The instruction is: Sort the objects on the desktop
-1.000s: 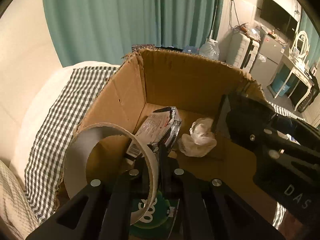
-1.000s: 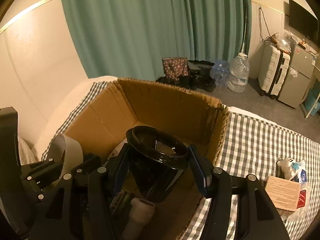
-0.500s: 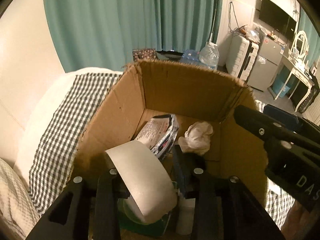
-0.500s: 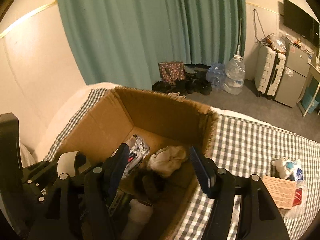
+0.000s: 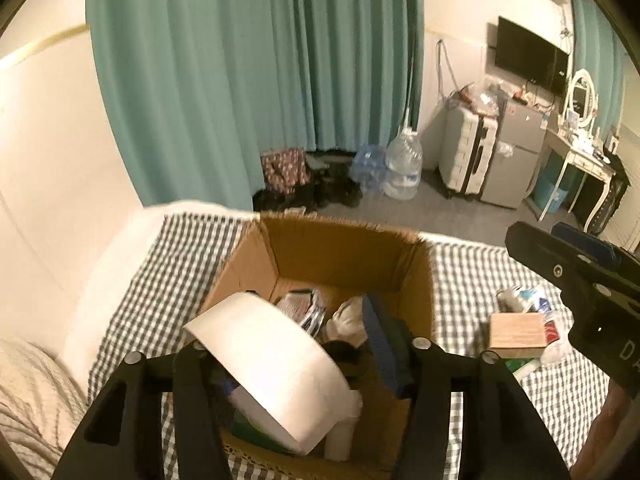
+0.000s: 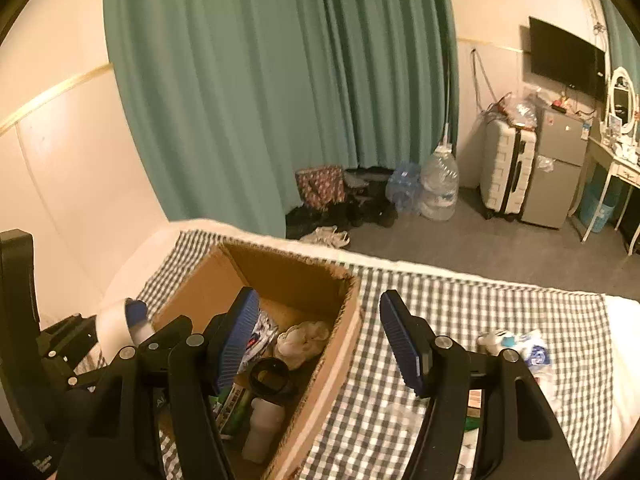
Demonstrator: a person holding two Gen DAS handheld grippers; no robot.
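Observation:
An open cardboard box (image 5: 340, 232) (image 6: 288, 276) stands on a chequered cloth. My left gripper (image 5: 280, 332) hovers over its near end with its jaws opening. A white tape roll (image 5: 272, 364) (image 6: 114, 326) hangs tilted between them, looped round the left finger, and the pads no longer pinch it. My right gripper (image 6: 316, 312) is open and empty above the box's right wall. A black cup (image 6: 269, 378) lies in the box beside a crumpled tissue (image 6: 304, 340), a foil packet (image 6: 260, 332) and a white bottle (image 6: 260, 420).
To the right of the box, a small brown carton (image 5: 516, 336) and several plastic packets (image 6: 516, 346) lie on the cloth. A pillow (image 5: 28, 392) is at the near left. Beyond the bed's edge are floor, a water jug (image 6: 440, 188) and a suitcase (image 6: 506, 172).
Both grippers have risen and drawn back from the box. The right one let the black cup go into the box. The left jaws went from pinching the roll's wall to standing wide.

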